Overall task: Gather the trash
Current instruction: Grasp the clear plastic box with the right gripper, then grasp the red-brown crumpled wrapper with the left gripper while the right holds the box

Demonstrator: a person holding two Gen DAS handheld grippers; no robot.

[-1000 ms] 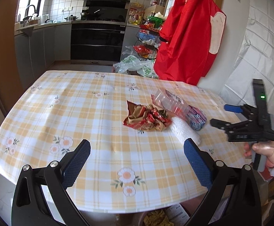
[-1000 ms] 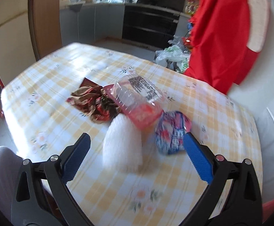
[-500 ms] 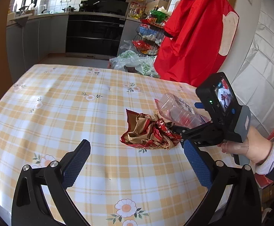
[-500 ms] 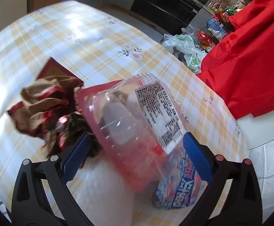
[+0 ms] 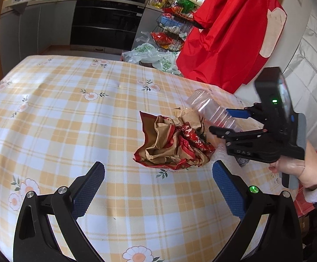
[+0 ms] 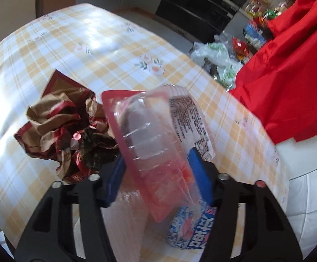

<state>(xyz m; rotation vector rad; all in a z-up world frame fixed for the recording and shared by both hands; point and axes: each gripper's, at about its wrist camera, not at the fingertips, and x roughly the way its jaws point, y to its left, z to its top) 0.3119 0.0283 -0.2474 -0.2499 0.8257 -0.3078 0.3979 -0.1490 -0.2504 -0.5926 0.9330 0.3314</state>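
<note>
A clear plastic clamshell box (image 6: 158, 144) with a red base and a printed label is clamped between my right gripper's (image 6: 158, 174) blue pads; it also shows in the left wrist view (image 5: 213, 113), lifted off the table. A crumpled red and brown wrapper (image 5: 173, 146) lies on the checked tablecloth, also in the right wrist view (image 6: 64, 131). A white bubble-wrap roll (image 6: 125, 218) and a blue and white snack packet (image 6: 193, 229) lie under the box. My left gripper (image 5: 156, 187) is open and empty, just short of the wrapper.
The table (image 5: 71, 109) has a yellow checked cloth with flowers. A red garment (image 5: 228, 35) hangs at the far right edge. Plastic bags (image 5: 152, 56) and a wire rack (image 5: 171, 28) stand on the floor behind the table.
My right gripper has shut on the clamshell box and tilted it up off the table. My left gripper has moved closer to the crumpled wrapper.
</note>
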